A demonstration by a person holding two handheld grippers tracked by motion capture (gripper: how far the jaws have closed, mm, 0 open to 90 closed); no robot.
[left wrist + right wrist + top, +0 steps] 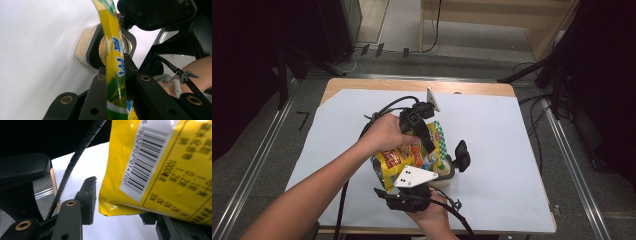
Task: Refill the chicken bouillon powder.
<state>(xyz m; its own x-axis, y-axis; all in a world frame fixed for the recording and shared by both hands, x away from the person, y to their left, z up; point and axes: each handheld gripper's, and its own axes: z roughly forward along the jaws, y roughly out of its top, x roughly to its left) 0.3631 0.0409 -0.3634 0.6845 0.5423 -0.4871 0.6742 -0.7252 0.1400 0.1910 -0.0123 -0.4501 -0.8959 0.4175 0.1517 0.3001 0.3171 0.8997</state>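
You are holding the yellow snack bag (404, 159) up over the white sheet (492, 130) covering the desk, toward the desk's near edge and about midway between its left and right edges. Your left gripper (115, 72) is pinching the bag's sealed green-and-yellow edge, its jaws nearly together with the thin film clamped flat between the pads. Just beyond that gripper's tips, a clear container (86, 47) of tan grainy stuff is lying on the sheet, and the bag is hanging in front of it. Your right gripper (120, 202) is coming in from the near edge with its jaws standing about half apart; the bag's lower corner, with the barcode label (141, 162) on it, is sitting between them, and the left pad (87, 200) is staying clear of the film with a gap showing. You cannot tell whether the other pad is touching the bag, since the bag is covering it.
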